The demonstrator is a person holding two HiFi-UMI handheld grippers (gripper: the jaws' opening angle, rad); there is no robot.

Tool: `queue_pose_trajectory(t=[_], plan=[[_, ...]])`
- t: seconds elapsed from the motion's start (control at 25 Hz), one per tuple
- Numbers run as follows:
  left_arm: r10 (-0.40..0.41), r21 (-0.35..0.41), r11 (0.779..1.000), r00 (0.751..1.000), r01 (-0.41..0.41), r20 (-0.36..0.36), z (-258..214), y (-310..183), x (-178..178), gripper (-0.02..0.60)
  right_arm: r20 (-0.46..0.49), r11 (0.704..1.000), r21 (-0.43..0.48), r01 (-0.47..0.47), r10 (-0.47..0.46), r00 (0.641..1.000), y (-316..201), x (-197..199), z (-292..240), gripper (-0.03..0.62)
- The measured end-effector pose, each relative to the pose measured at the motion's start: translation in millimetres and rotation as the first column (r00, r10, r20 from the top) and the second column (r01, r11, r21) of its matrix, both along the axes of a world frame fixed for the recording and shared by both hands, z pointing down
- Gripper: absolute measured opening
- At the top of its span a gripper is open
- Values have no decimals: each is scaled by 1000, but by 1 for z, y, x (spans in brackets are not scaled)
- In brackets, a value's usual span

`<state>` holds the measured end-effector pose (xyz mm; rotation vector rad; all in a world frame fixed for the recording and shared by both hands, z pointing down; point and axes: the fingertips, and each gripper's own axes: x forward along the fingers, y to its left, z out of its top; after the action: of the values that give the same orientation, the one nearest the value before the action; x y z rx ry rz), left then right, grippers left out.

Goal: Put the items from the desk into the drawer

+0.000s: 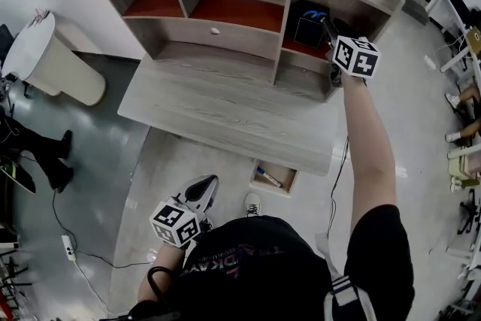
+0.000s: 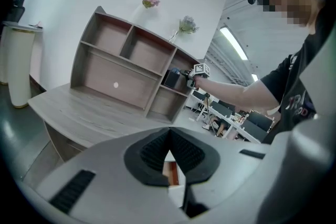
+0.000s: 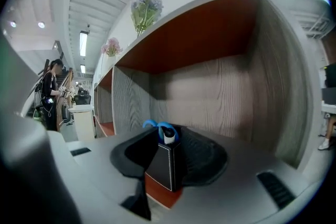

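The black pen holder stands upright in the lower right compartment of the shelf unit at the desk's back edge, on that compartment's red floor. Blue-handled scissors and a white-tipped item stick out of its top. The right gripper reaches into the compartment at the end of an outstretched arm. Its jaws are spread wide with the holder between them, the pads not pressing on it. Below the desk's front edge, towards the right corner, the drawer is pulled open – a pen lies inside. The left gripper hangs low in front of the desk, close to the person's body, with its jaws closed together on nothing.
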<state>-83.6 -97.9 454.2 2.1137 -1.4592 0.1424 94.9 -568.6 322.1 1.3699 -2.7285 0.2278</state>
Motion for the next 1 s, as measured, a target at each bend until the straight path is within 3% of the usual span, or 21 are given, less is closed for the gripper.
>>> queue_pose_trajectory(t=[0.48,0.56,0.72,1.0], plan=[[-52,-11,999,999,52,-9,5,6,2,9,-78,1000,2,27,-26,997,-13,-14,8,127],[-53,-12,999,999,53,-8,6,7,3,9,-91,1000,8,21,-20,996,-14,-13,8,86],[-61,-13,998,998,61,-10,6,8,2,9,-96,1000,9,29,-28,995,-14,-13,8,84],[-57,-11,998,998,57,-14,6,7,2,9,-102,997,65,38,-31,994,-8,-13,-6,81]])
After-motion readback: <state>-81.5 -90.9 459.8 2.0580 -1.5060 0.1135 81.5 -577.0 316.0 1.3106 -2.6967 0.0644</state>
